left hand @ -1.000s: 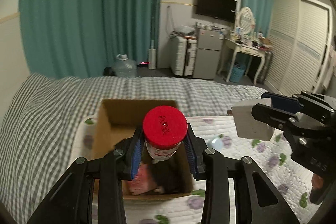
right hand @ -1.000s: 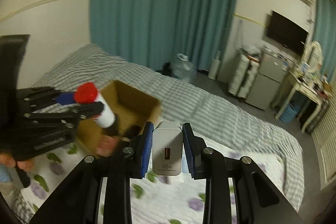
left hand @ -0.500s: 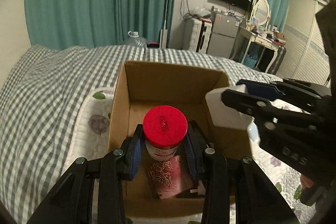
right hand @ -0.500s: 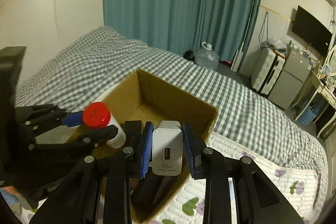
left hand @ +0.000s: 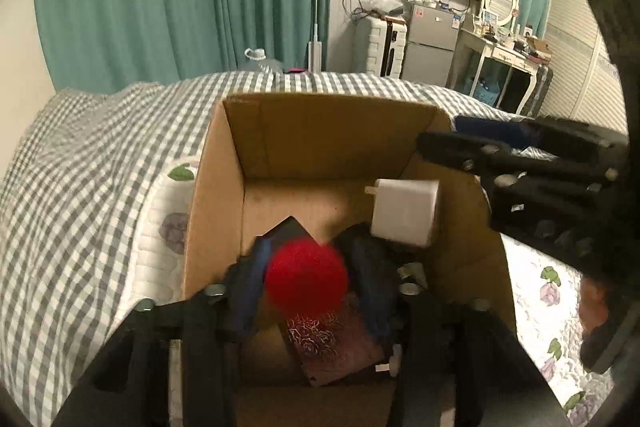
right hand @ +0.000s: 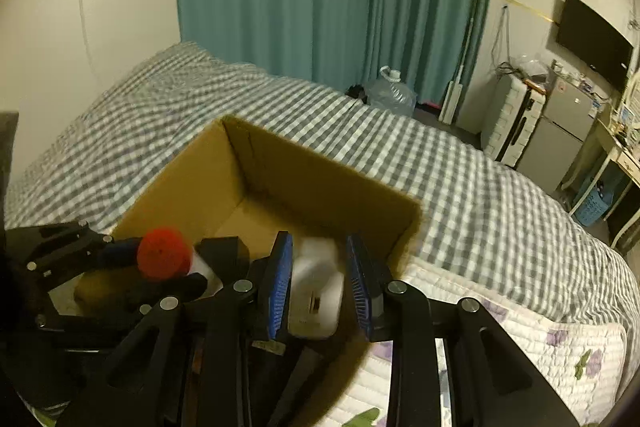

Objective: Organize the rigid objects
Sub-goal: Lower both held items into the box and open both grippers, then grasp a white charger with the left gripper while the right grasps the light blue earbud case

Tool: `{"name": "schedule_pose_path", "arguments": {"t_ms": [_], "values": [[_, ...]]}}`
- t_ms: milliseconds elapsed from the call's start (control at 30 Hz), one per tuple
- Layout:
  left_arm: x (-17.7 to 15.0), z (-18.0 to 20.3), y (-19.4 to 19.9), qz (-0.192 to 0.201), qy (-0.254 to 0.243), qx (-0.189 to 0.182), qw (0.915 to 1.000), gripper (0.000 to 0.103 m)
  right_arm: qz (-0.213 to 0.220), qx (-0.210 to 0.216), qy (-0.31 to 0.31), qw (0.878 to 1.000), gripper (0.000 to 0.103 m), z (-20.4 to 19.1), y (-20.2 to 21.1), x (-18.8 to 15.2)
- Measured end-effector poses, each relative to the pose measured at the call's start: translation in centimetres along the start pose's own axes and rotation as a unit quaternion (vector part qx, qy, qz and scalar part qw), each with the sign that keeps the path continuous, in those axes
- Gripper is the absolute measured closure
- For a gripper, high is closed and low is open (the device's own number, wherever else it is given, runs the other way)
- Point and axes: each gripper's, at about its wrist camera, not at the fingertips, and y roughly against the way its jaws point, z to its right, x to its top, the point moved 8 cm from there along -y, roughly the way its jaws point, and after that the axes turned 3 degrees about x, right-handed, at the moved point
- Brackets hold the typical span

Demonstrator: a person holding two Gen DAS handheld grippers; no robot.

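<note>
Sitting on a bed [left hand: 100, 163] with a grey checked cover, an open cardboard box [left hand: 328, 135] fills the middle of both views. The left hand-held gripper [left hand: 306, 283] reaches down into the box at 6 o'clock in its own view, its blue-padded fingers spread, with a red-capped bottle [left hand: 306, 283] blurred between them; whether the pads touch the bottle cannot be told. Under it on the box floor lies a dark red rose-patterned packet [left hand: 332, 347], with a black flat thing [left hand: 290, 229] just past it toward 12 o'clock. A white charger [left hand: 404, 213] is inside the box toward 2 o'clock, clear of the black fingers of the right hand-held gripper [right hand: 318, 287] above the box's right wall. In the right wrist view the charger [right hand: 316, 303] is blurred and sits between that gripper's parted blue pads, a gap showing on its right side. The bottle [right hand: 164, 259] appears at 9 o'clock there, between the left gripper's fingers.
</note>
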Motion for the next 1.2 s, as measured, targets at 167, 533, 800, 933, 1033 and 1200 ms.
{"name": "schedule_pose_path", "arguments": {"t_ms": [167, 533, 800, 933, 1033, 1200], "values": [[0.8, 1.3, 2.2, 0.006, 0.009, 0.026, 0.9996, 0.041, 0.042, -0.013, -0.018, 0.999, 0.030, 2.9, 5.0, 1.0], [2.8, 11.4, 5.6, 0.028, 0.009, 0.007, 0.9995, 0.033, 0.069, -0.094, -0.004, 0.993, 0.000, 12.3, 14.5, -2.2], [0.5, 18.4, 1.6, -0.021, -0.003, 0.018, 0.9996, 0.033, 0.035, -0.116, -0.013, 0.993, 0.000, 19.3, 13.8, -8.8], [-1.7, 20.7, -1.9, -0.054, -0.003, 0.016, 0.9984, 0.033, 0.010, -0.106, -0.022, 0.994, 0.000, 21.8, 11.5, -11.9], [-3.5, 21.5, -5.0, -0.084, -0.002, 0.027, 0.9961, 0.033, -0.012, -0.103, -0.025, 0.994, 0.000, 22.9, 10.1, -13.5], [-5.8, 22.0, -8.7, -0.112, -0.001, 0.045, 0.9927, 0.033, -0.046, -0.083, -0.034, 0.995, 0.000, 24.1, 7.7, -15.6]]}}
